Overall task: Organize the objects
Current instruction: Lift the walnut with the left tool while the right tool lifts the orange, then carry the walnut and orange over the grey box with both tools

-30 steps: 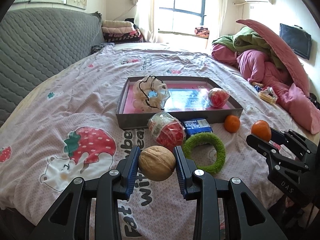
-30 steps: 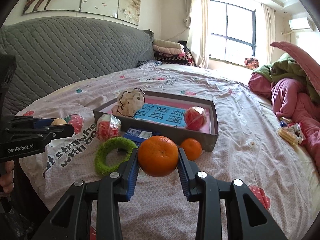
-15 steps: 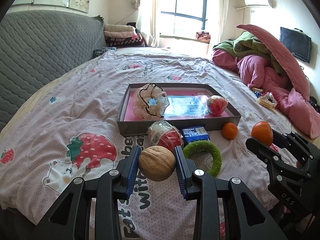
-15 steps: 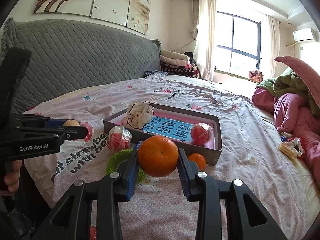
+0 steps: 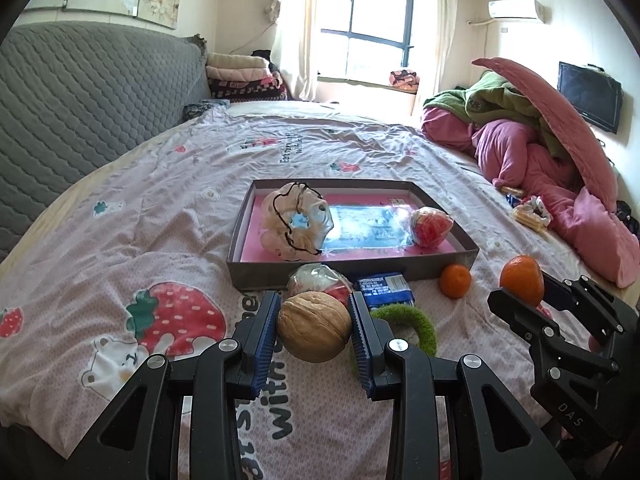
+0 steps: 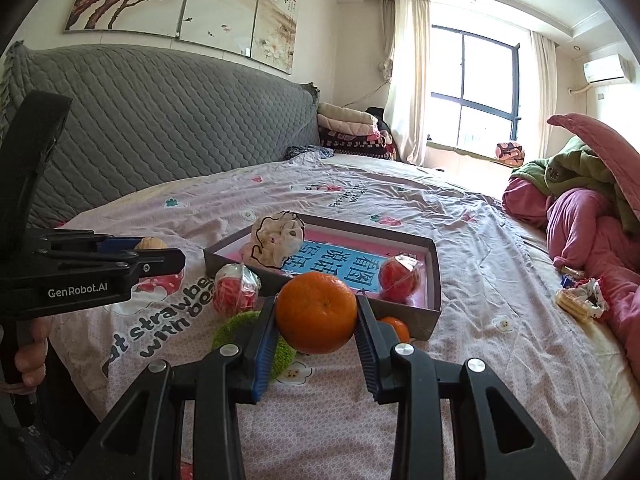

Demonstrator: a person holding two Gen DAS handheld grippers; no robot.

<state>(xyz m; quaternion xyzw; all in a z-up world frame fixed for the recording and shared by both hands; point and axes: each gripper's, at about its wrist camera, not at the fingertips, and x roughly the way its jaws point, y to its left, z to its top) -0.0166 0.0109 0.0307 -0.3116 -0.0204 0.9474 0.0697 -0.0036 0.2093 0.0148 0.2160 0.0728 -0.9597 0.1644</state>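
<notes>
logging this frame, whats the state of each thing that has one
left gripper: jaws shut on the walnut
walnut: held, lifted
right gripper: jaws shut on the orange
orange: held, lifted
second orange: loose on the bed
box: open, no lid
wrapped red ball: inside the box
green ring: flat on the bed

Two black plastic two-finger grippers (image 5: 314, 330) (image 6: 316, 320) are noted, with blue ribbed pads (image 5: 266, 344), silver screws, "GenRobot.AI" lettering; bare fingers (image 6: 30, 360), apparently the person's, are glimpsed.
</notes>
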